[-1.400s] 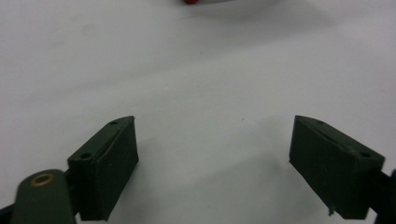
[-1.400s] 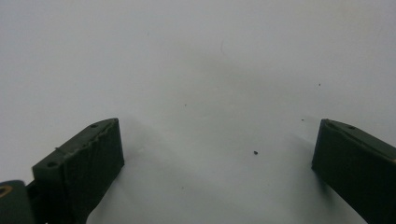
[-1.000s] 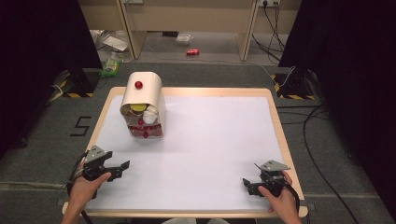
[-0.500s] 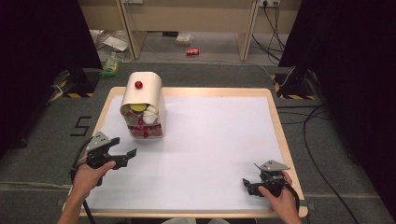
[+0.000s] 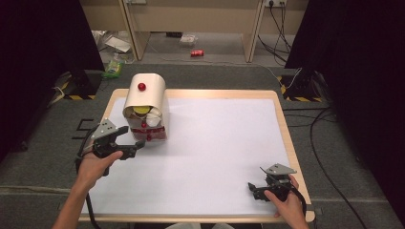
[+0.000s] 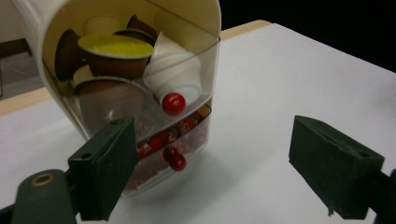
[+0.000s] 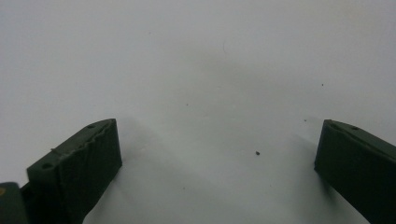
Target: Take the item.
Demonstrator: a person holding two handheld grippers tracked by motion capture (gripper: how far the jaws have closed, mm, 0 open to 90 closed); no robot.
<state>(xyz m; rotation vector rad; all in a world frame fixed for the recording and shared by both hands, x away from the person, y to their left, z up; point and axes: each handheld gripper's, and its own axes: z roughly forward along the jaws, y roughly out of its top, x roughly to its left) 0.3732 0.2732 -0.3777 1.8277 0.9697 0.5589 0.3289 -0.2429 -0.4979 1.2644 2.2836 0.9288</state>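
Note:
A cream capsule dispenser (image 5: pixel 145 100) with a red knob on top stands at the table's far left. Its clear front (image 6: pixel 140 88) shows coffee capsules, one with a yellow lid (image 6: pixel 116 46), a white one and several brown ones, above a drawer with red knobs (image 6: pixel 173 103). My left gripper (image 5: pixel 136 144) hovers just in front of the dispenser, raised off the table, open with nothing between its jaws (image 6: pixel 212 163). Near the front right corner my right gripper (image 5: pixel 253 189) rests low over the white surface, open and empty (image 7: pixel 217 163).
The white table top (image 5: pixel 219 143) has a wooden rim (image 5: pixel 286 138). Beyond it the floor holds cables, a red can (image 5: pixel 197 53) and some litter (image 5: pixel 113 67) beside wooden furniture legs.
The left gripper has risen and moved forward and right toward the dispenser. The right gripper has stayed where it was.

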